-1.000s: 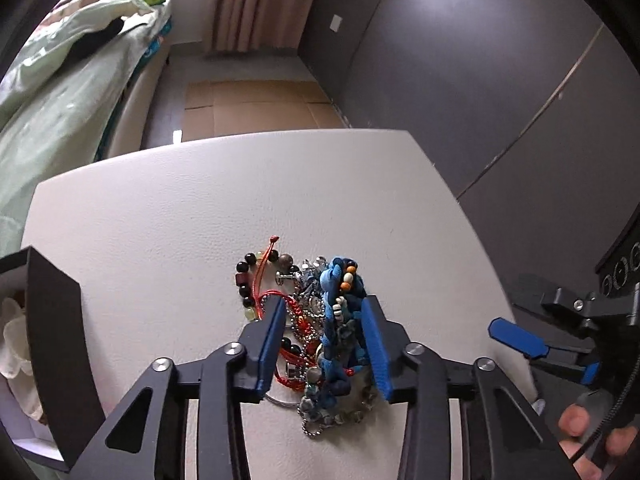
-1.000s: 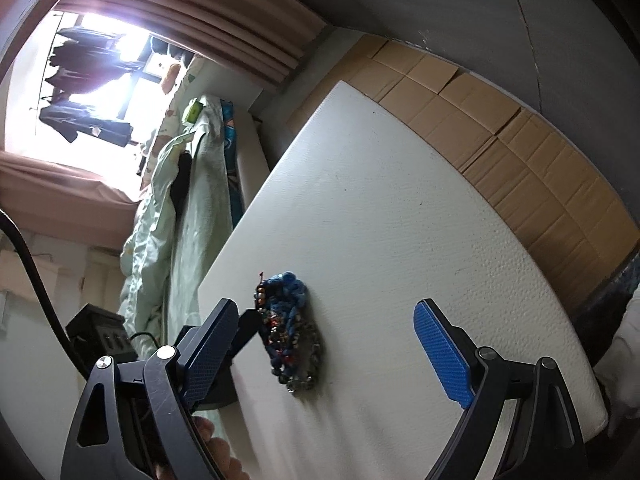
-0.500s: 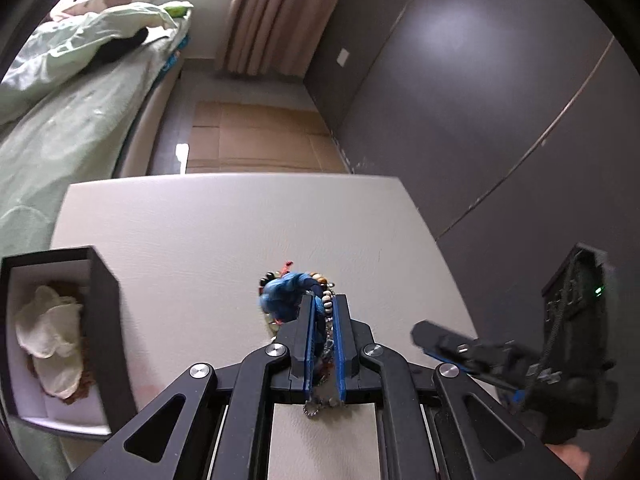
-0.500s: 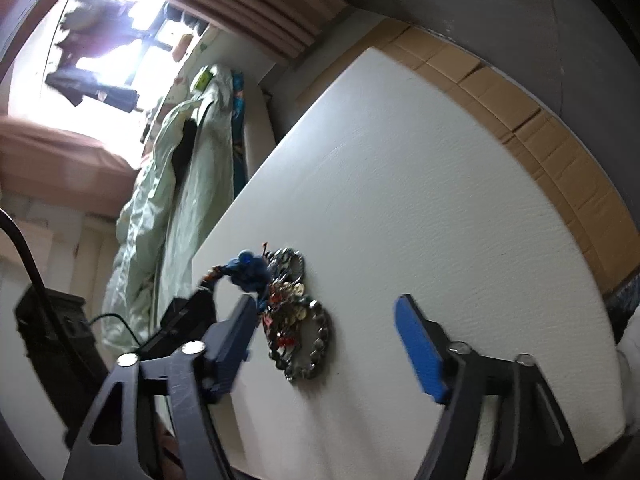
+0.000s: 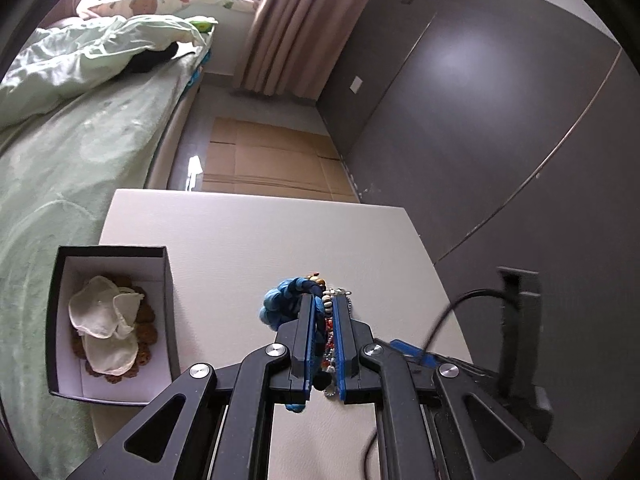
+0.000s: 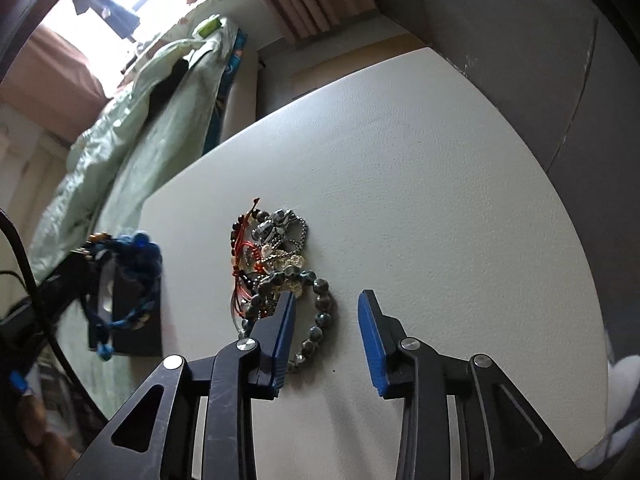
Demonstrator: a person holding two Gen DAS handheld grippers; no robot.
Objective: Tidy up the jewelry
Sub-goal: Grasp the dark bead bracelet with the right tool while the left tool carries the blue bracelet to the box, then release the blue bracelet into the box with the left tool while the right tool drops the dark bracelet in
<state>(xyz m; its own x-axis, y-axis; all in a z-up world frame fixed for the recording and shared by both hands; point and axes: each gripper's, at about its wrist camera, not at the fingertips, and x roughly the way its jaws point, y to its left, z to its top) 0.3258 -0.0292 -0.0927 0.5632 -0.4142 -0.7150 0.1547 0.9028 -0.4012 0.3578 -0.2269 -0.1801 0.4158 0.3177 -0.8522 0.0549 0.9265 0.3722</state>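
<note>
My left gripper [image 5: 323, 304] is shut on a blue braided bracelet [image 5: 286, 296] with a few beads and chain caught between the pads, held above the white table [image 5: 248, 240]. The same bracelet [image 6: 136, 256] hangs at the left of the right wrist view. A pile of jewelry [image 6: 276, 264] lies on the table [image 6: 440, 184]: red cord, silver chain, dark bead bracelet. My right gripper [image 6: 326, 304] is open just above the pile's near edge, its left finger over the bead bracelet [image 6: 320, 312].
A black box with a white lining [image 5: 114, 324] sits at the table's left edge and holds white cloth and brown beads; it also shows in the right wrist view [image 6: 132, 320]. A bed with green bedding [image 5: 72, 128] lies left. A dark wall [image 5: 500, 120] stands right.
My left gripper closed on the blue bracelet and lifted it off the pile, rising and shifting left. My right gripper moved closer to the remaining pile.
</note>
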